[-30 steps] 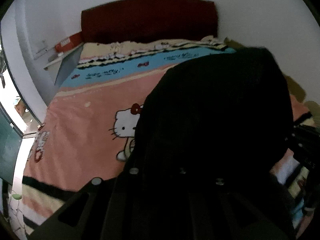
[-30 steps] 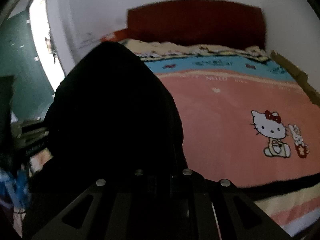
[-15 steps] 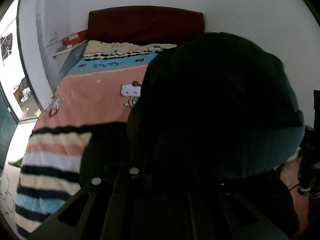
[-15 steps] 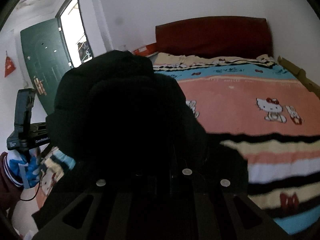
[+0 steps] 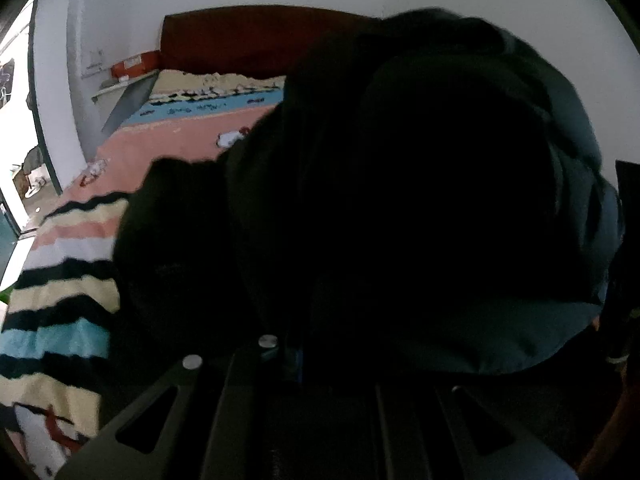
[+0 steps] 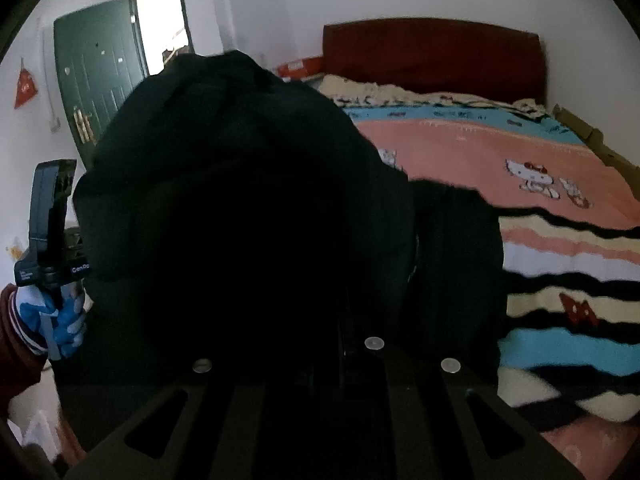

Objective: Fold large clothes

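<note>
The black garment (image 5: pixel 400 208) bulges directly ahead of both cameras, bunched over the left gripper (image 5: pixel 320 360) and right gripper (image 6: pixel 340 352); whether their jaws are pinched on cloth cannot be told. Beyond it lies the striped bed (image 6: pixel 560 248); the step looks like carrying a lifted edge, and the next move calls for laying it flat.
</note>
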### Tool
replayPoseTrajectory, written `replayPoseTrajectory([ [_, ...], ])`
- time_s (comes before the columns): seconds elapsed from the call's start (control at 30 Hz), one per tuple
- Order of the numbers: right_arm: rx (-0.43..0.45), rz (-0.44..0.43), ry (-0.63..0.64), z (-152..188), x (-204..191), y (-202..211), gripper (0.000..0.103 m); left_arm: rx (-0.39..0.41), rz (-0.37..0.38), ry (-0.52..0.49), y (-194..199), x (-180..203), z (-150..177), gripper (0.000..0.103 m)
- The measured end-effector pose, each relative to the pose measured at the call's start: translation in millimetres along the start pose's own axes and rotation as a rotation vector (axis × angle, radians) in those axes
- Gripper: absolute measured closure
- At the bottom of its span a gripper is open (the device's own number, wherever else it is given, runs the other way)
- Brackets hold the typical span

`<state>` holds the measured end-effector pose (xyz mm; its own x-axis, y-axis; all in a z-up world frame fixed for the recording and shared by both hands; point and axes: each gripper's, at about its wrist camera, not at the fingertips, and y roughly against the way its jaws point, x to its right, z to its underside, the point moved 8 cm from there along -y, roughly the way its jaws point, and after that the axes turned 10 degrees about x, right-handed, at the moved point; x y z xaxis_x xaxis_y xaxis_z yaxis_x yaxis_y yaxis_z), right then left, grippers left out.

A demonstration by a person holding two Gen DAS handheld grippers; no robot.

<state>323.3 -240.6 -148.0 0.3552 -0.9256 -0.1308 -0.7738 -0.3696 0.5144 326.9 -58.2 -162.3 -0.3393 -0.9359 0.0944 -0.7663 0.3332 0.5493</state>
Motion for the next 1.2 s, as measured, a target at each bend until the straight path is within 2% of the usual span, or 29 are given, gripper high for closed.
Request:
replayPoseTrajectory([
  [0.13,-0.046,0.010,-0.021,20,17,-23,0.094,-0.016,-0.001,-0.015,-18,5,10,0.097],
  [0.4,-0.076,0.020,-0.057,20,30,-40,0.094,-0.042,-0.025,-0.017,-31,7,8,0.096],
  [0.57,-0.103,0.044,-0.075,19,31,-37,0.093,-0.059,-0.069,-0.042,-30,13,5,0.095],
  [0.83,-0.136,0.117,-0.060,19,23,-20,0.089,-0.063,-0.100,-0.026,-20,11,4,0.095],
  [0.9,-0.139,0.128,-0.066,19,21,-15,0.085,-0.062,-0.109,-0.024,-19,10,3,0.095],
  [0.97,-0.143,0.136,-0.081,22,21,-11,0.068,-0.064,-0.118,-0.026,-20,11,2,0.095],
  [1.03,-0.151,0.148,-0.096,26,24,-9,0.060,-0.066,-0.122,-0.028,-21,11,2,0.094],
  [1.2,-0.146,0.151,-0.130,32,30,-5,0.060,-0.061,-0.129,-0.055,-24,11,1,0.094],
])
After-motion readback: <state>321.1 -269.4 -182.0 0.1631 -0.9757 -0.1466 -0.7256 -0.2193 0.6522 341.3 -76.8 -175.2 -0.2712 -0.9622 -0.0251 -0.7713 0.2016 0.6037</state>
